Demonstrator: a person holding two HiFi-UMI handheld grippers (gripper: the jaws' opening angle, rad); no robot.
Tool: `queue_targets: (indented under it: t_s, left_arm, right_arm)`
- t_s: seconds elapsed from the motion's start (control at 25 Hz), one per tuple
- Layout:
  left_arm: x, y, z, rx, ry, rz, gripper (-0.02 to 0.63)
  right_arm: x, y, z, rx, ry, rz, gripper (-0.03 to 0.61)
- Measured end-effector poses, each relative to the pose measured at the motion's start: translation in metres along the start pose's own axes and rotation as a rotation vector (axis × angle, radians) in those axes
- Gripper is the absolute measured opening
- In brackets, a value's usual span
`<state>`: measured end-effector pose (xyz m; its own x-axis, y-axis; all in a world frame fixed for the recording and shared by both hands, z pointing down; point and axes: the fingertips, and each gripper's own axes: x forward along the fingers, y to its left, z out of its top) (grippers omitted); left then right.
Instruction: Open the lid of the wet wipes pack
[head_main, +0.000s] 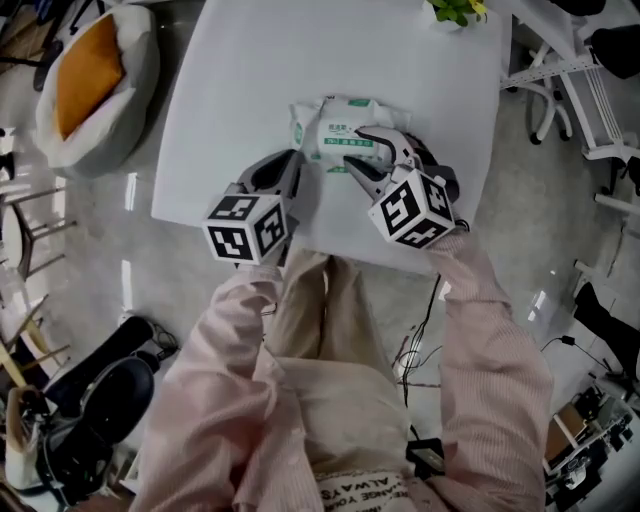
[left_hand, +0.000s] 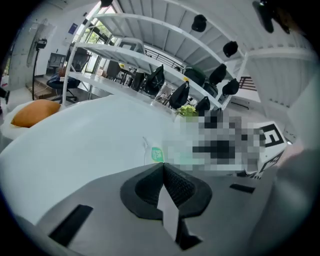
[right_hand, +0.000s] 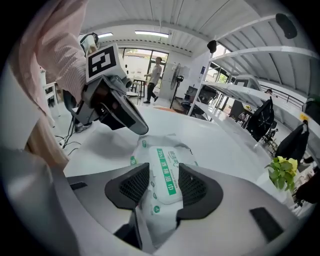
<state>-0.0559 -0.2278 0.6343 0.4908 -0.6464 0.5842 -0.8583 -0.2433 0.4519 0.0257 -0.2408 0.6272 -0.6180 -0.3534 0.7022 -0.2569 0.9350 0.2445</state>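
The wet wipes pack (head_main: 335, 122) is white with green print and lies on the white table (head_main: 240, 90), near its front edge. My right gripper (head_main: 355, 150) comes at it from the near right. Its two jaws are closed against the sides of the pack's white lid (right_hand: 165, 172), and the pack's near end runs down between them. My left gripper (head_main: 298, 160) sits just left of the pack, jaws shut together with nothing between them. In the left gripper view the pack's green-marked corner (left_hand: 157, 154) shows right beyond the closed tips (left_hand: 163, 166). The right gripper view shows the left gripper (right_hand: 120, 112) beside the pack's far end.
A green plant (head_main: 455, 10) stands at the table's far edge. An orange cushion on a white beanbag (head_main: 90, 70) lies on the floor to the left. White chair frames (head_main: 580, 90) stand to the right. The table's front edge (head_main: 300, 238) is close to the person's body.
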Motion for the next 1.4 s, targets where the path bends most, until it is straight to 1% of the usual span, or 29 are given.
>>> queue_targets:
  t_s: [0.12,0.28,0.68,0.88,1.08,1.28,1.4]
  left_arm:
    - [0.002,-0.001,-0.005,0.000,0.023,-0.009,0.000]
    - [0.005,-0.001,-0.006,0.001,0.039,-0.027,0.000]
    - [0.009,0.000,-0.010,0.027,0.076,-0.065,0.000]
    - [0.010,0.000,-0.013,0.070,0.104,-0.083,0.000]
    - [0.009,0.001,-0.015,0.074,0.102,-0.087,0.000]
    - [0.010,0.001,-0.014,0.074,0.104,-0.090,0.000]
    - [0.010,-0.001,-0.015,0.072,0.106,-0.093,0.000]
  right_arm:
    - [0.003,0.002,-0.001,-0.002,0.019,0.019,0.175]
    - [0.005,0.001,-0.003,0.047,0.039,0.059,0.162]
    - [0.007,0.000,-0.004,0.106,0.079,0.151,0.146]
    - [0.005,0.000,-0.005,0.198,0.077,0.210,0.143]
    - [0.005,0.000,-0.003,0.242,0.082,0.244,0.143]
    - [0.002,-0.008,0.000,0.361,0.029,0.278,0.138]
    - [0.001,-0.009,0.001,0.359,0.028,0.295,0.138]
